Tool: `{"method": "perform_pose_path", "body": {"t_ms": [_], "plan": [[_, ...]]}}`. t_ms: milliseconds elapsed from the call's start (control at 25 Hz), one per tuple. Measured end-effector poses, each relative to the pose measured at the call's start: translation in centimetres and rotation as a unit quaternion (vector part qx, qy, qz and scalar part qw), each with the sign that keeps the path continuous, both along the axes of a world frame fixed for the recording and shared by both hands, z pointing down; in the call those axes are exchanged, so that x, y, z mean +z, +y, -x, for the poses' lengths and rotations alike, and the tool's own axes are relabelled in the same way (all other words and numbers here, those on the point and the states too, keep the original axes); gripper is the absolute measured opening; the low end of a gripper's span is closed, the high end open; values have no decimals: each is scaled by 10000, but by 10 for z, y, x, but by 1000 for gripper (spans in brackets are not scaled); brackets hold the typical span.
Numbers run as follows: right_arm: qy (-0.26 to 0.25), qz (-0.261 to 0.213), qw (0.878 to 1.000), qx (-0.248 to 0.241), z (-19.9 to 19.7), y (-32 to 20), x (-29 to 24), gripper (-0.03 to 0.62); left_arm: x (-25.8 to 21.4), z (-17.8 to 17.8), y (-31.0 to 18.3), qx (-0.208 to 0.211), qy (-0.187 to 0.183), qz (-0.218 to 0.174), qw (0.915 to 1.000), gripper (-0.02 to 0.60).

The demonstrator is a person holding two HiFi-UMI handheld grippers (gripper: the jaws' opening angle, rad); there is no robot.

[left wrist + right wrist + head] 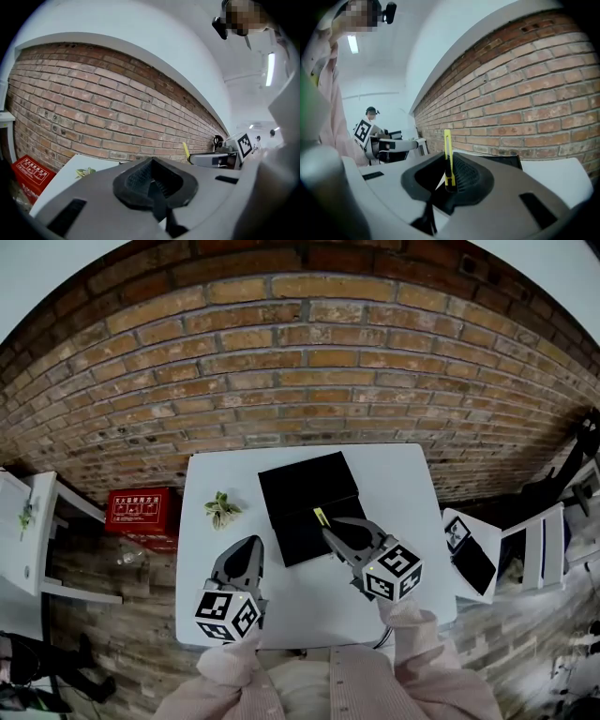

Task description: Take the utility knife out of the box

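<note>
Gripping the knife [447,157] upright, the right gripper [330,529] held it above the box [300,484]; extraction appeared nearly complete. The left gripper [247,545], closed and empty, hovered at the box's 7 o'clock. Next move: set the knife on the table [403,484].

Your right gripper [333,532] points nearly level, its fingers pinching the utility knife [448,159] by one end; your left gripper [246,547] hovers beside it, fingers together, empty.
</note>
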State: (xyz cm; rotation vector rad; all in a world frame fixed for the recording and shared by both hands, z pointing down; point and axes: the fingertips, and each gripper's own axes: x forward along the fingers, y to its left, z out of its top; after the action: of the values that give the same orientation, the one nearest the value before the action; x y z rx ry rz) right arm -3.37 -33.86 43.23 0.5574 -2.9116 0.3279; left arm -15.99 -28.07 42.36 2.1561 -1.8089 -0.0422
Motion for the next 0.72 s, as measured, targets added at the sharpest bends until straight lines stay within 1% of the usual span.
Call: {"method": "perform_pose_path", "body": {"t_ms": [120,240,520,720], "plan": [[-431,29,9987,274,-7,0,-18,55,-15,0,2,61,-142,-152,9998,-8],[-706,-14,9963,495,-15,0,-33,55,-28,1,4,76,-224,-294,9993,-8],[-1191,-193,9887,889,-37,3,-71,55,-63,-2,4,148,-428,-633,9970,-8],[-1448,-345,9824,1128,-51,2,-91,55,-82,2,4,97,-573,-852,9947,-8]]}}
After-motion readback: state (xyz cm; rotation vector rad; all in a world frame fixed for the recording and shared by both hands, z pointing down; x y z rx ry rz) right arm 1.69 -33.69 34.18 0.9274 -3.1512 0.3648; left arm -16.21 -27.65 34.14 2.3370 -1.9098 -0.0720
